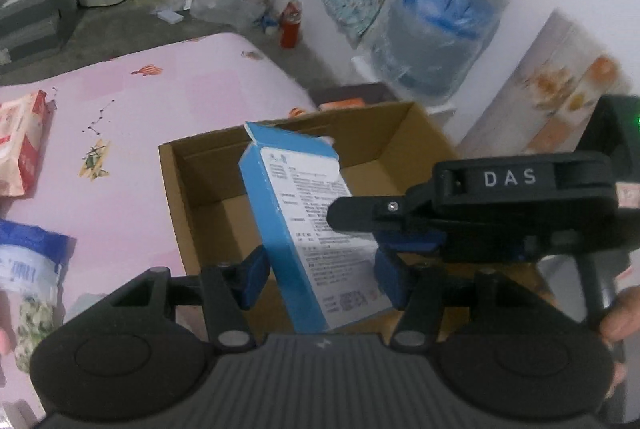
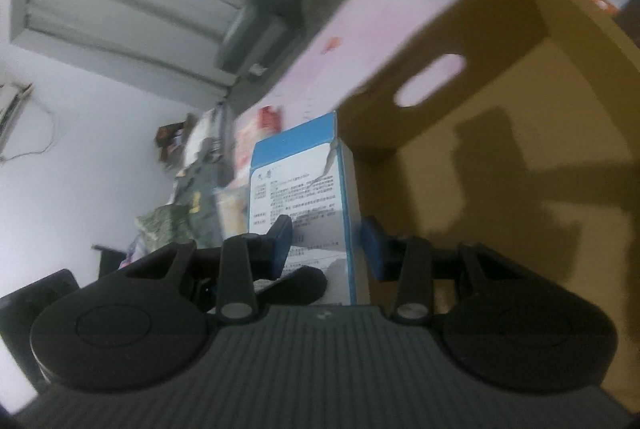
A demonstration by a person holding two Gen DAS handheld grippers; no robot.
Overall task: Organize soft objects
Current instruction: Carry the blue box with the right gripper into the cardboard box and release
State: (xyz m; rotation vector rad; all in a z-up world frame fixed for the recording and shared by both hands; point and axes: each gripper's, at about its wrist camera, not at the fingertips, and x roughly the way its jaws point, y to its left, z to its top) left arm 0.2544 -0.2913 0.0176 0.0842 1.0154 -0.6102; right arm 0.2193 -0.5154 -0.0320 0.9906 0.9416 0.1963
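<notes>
Blue box (image 1: 304,229) at frame centre, tilted, long axis leaning toward upper left, poised over the open cardboard carton (image 1: 192,181). Left gripper (image 1: 320,275) straddles its lower end, pads about touching; right gripper (image 2: 326,249) clamps it from the right.

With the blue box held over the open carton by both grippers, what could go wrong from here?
The blue box hangs tilted above the cardboard carton; released like this, it may land askew or catch the wall. The left gripper and right gripper crowd together, so they could bump while letting go.
</notes>
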